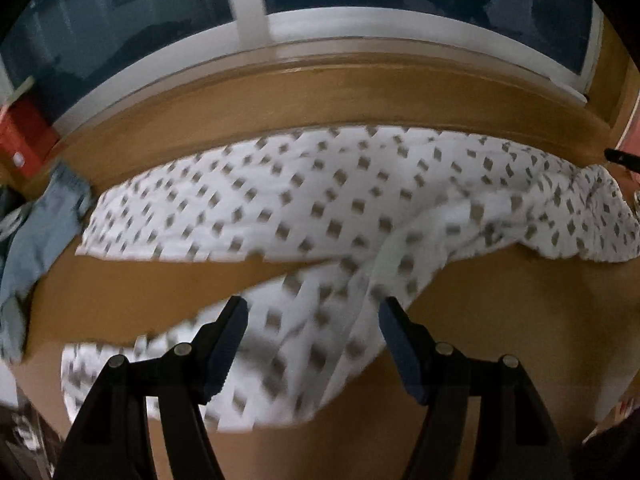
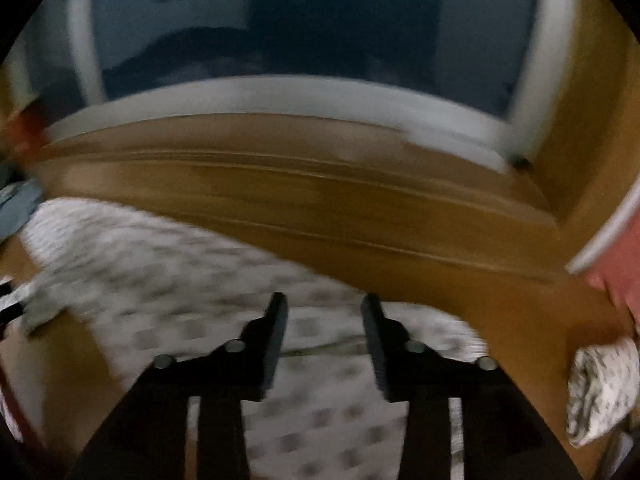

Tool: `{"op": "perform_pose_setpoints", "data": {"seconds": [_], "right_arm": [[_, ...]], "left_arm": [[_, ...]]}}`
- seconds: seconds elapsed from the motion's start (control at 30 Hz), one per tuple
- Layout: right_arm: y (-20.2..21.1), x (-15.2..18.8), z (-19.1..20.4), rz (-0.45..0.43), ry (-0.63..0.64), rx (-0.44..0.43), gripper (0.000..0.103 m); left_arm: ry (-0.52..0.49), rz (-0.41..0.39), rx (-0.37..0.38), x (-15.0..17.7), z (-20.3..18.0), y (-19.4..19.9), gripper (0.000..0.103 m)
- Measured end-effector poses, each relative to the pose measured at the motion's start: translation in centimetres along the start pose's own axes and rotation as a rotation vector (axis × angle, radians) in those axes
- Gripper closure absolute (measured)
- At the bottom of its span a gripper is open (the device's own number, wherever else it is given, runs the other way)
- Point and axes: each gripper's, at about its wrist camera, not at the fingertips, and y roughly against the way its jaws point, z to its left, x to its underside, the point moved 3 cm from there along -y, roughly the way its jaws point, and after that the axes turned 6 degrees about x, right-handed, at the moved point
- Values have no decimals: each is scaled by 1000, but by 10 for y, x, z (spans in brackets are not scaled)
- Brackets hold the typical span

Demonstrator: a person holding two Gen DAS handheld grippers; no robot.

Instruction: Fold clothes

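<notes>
The left gripper (image 1: 312, 312) was open, and so was the right gripper (image 2: 324, 308). Neither held anything. The spotted white cloth (image 1: 320, 184) lay on the wooden table (image 1: 160, 280), under both grippers.

Each camera is sitting behind its own fingers, looking steeply down and forward. The left gripper (image 1: 312, 312) is framing the spotted cloth (image 1: 320, 200) close below it; the right gripper (image 2: 324, 308) is hanging near the same cloth (image 2: 160, 264). Both are sharing the table (image 1: 280, 128) and the window (image 1: 360, 24) ahead.
</notes>
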Motion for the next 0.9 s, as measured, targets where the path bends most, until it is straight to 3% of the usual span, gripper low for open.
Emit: {"op": "perform_pose_setpoints", "data": {"seconds": [0.2, 0.33, 0.43, 0.6, 0.8, 0.9], "right_arm": [[20, 19, 127, -31, 352, -278, 61], [13, 29, 215, -49, 607, -411, 61], [11, 38, 270, -27, 696, -516, 61], [18, 52, 350, -71, 922, -555, 59], [-13, 56, 398, 19, 1016, -514, 59], [-22, 53, 405, 47, 990, -516, 59]], "left_arm": [[76, 32, -7, 37, 14, 6, 37], [91, 49, -76, 58, 28, 6, 37], [105, 39, -100, 71, 41, 13, 37], [3, 31, -113, 77, 71, 15, 37], [-120, 54, -60, 74, 106, 3, 37], [-150, 39, -8, 70, 117, -6, 30]]}}
